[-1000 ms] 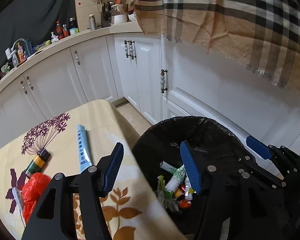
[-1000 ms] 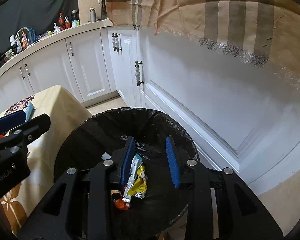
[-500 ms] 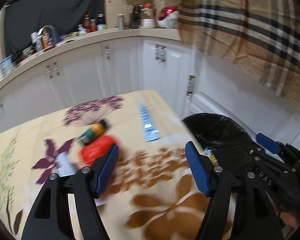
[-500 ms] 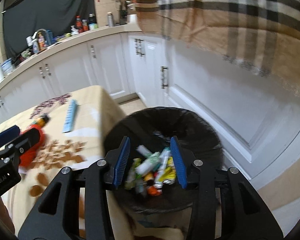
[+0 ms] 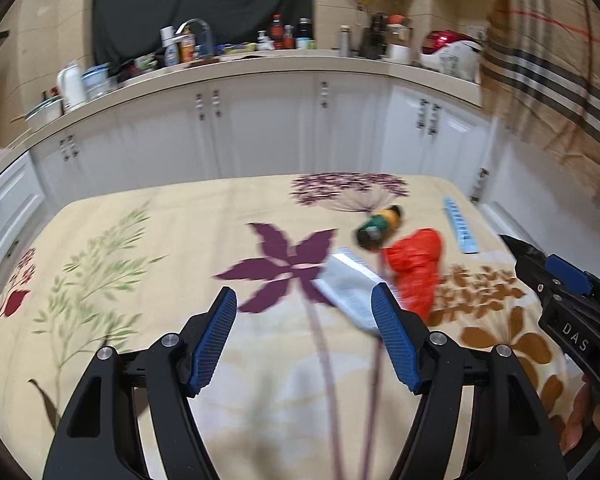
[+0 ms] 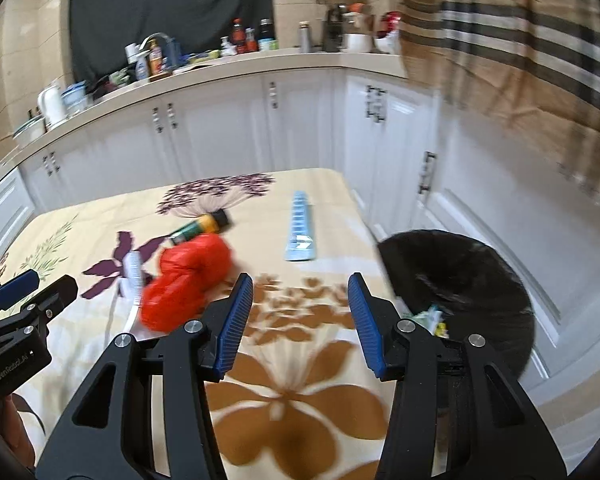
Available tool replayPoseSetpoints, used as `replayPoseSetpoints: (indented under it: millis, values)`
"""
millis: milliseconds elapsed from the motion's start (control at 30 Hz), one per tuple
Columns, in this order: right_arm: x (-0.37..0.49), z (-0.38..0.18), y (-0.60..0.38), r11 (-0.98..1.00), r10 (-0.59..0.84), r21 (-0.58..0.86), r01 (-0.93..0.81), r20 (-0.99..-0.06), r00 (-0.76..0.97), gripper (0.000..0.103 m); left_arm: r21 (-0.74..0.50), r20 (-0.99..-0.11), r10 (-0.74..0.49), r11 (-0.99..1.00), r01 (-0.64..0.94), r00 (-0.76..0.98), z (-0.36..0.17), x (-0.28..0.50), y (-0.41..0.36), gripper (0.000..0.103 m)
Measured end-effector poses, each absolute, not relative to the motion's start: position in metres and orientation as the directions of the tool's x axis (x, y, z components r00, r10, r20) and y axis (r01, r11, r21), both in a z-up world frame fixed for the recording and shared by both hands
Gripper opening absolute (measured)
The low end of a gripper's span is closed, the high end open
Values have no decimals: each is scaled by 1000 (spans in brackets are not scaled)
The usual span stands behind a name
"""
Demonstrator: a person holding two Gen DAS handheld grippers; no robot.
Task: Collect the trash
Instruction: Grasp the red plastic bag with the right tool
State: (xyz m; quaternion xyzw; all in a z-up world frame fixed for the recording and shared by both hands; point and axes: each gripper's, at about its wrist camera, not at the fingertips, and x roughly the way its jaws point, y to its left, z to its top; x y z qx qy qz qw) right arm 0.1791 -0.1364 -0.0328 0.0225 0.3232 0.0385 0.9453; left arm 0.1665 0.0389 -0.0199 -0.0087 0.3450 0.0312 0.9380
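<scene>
On the tabletop [image 6: 100, 216], a crumpled bag [image 6: 188, 276] sits centre, a bottle [image 6: 200, 226] touching at its 12 o'clock, a flat packet [image 6: 300, 228] well apart at 2 o'clock. The bin [image 6: 460, 280] stands beyond the tabletop's edge at 3 o'clock, trash inside.

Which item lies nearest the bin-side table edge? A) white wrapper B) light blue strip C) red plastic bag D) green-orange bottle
B: the light blue strip lies closest to the table edge by the black bin, while the red plastic bag, green-orange bottle and white wrapper lie farther in.

tablecloth [image 5: 148, 264]: matt printed cloth; red bag [image 6: 188, 276]: glossy crinkled plastic; bin liner [image 6: 460, 272]: black plastic
</scene>
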Motion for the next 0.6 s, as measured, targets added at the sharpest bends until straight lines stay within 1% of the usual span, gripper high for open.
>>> replayPoseSetpoints:
  millis: [100, 400, 600]
  values:
    - [186, -35, -116, 994, 106, 61, -87, -614, 782, 54, 0, -649, 79, 995, -104, 757, -21, 164, 59, 68]
    - [203, -41, -72, 990, 127, 33, -138, -638, 760, 55, -3, -654, 139, 982, -186, 743, -29, 158, 104, 68]
    - [210, -44, -62, 988, 134, 31, -149, -648, 750, 57, -7, -657, 160, 976, -218, 737, -32, 159, 121, 68]
